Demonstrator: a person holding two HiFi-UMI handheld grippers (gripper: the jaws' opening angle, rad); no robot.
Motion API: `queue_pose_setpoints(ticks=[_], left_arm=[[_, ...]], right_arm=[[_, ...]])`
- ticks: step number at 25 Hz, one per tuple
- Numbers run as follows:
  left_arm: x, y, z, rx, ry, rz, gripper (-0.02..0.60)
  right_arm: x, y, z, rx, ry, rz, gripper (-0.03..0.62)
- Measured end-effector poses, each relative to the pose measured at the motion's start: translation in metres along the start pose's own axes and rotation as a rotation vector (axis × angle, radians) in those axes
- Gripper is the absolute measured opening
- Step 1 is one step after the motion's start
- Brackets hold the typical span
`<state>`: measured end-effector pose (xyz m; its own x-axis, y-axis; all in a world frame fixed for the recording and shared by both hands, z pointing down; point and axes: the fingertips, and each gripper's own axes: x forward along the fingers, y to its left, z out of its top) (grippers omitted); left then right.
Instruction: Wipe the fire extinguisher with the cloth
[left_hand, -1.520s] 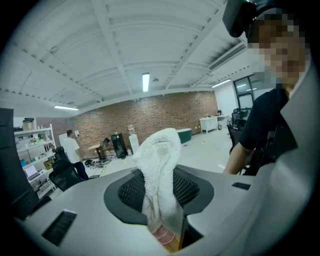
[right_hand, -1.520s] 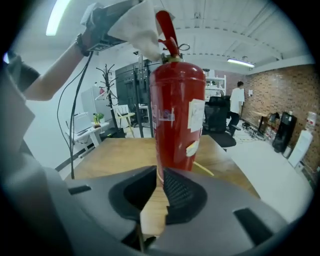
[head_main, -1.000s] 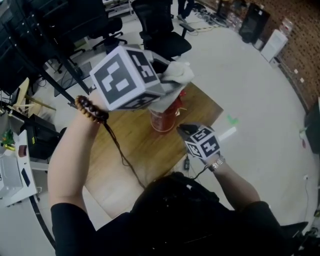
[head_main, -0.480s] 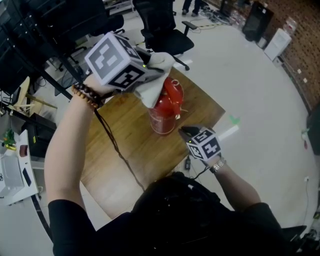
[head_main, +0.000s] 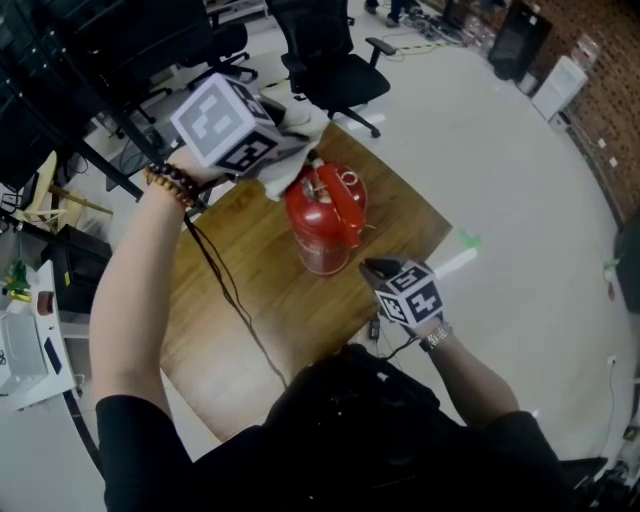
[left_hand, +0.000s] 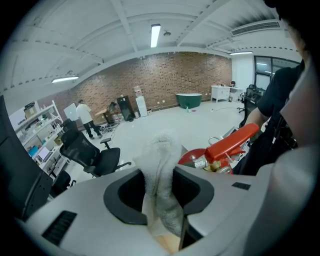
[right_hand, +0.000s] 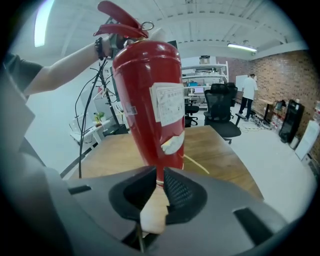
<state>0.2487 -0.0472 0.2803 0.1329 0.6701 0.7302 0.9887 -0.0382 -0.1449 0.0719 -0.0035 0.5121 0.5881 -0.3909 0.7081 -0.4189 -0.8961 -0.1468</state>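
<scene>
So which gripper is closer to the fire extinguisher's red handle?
Left. The left gripper, holding the cloth, is up beside the handle; the right gripper is low, by the fire extinguisher's base.

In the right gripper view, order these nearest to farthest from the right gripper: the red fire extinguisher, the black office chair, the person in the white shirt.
1. Red fire extinguisher, straight ahead.
2. Black office chair, beyond the wooden table, right of centre.
3. Person in the white shirt, far right background.
</scene>
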Motion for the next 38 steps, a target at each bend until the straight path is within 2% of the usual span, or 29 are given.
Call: queue_pose_setpoints(ticks=[8, 16, 27, 38], left_arm=[[0.030, 0.025, -0.023, -0.073, -0.041, -0.040, 0.126], [0.070, 0.039, -0.056, -0.226, -0.131, -0.107, 0.126], [0.143, 0.036, -0.118, -0.343, -0.088, -0.203, 0.126], [0.202, 0.015, -0.168, -0.471, -0.069, -0.301, 0.126]], right_arm=[[0.010, -0.012, -0.003, 0.020, 0.012, 0.008, 0.051], [0.018, -0.024, -0.014, 0.048, 0.042, 0.012, 0.051], [0.028, -0.045, -0.031, 0.084, 0.090, 0.009, 0.051], [0.037, -0.061, -0.029, 0.091, 0.108, 0.029, 0.052]])
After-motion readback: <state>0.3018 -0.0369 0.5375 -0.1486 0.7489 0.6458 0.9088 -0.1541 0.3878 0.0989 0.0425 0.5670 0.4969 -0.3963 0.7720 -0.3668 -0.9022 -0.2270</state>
